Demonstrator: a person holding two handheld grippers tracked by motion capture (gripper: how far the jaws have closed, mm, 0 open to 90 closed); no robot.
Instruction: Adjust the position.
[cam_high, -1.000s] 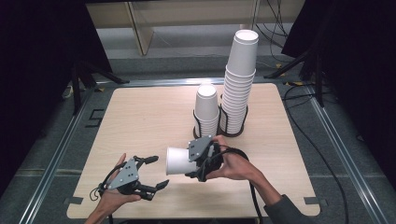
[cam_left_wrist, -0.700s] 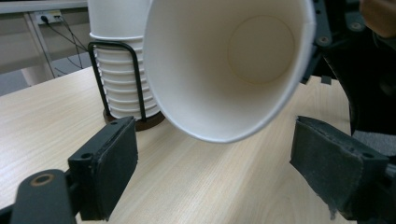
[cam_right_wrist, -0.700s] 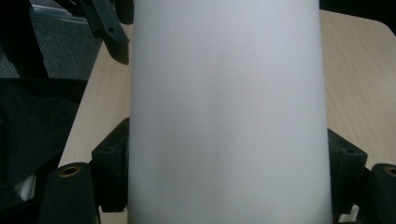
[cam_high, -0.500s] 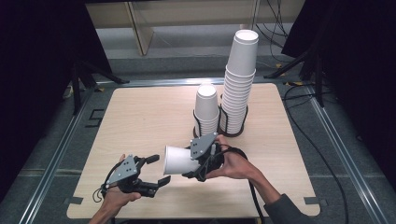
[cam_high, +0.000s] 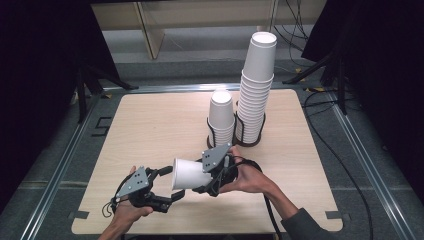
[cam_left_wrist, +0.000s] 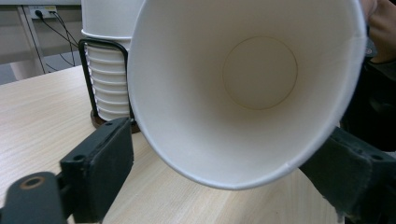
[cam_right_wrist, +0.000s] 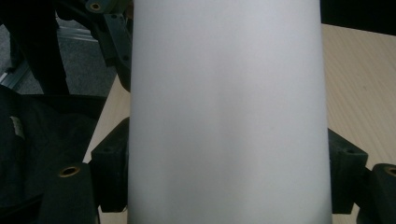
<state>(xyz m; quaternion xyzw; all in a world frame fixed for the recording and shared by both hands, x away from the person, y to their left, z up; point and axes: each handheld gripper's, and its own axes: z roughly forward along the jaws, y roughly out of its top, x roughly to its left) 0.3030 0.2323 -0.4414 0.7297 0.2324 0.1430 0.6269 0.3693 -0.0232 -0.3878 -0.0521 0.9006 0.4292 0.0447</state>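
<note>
High view, empty paper cup (cam_high: 190, 174) sideways in right gripper (cam_high: 207, 182), stacked cups (cam_high: 256, 95) in holder (cam_high: 248, 140)

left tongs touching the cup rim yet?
Apart. In the left gripper view the left tongs, jaws just opening, flank the paper cup, with bare table showing between the left pad and the rim.

A lab: wooden table (cam_high: 160, 120) in metal framing (cam_high: 357, 150), floor cables (cam_high: 320, 105), dark surroundings.
</note>
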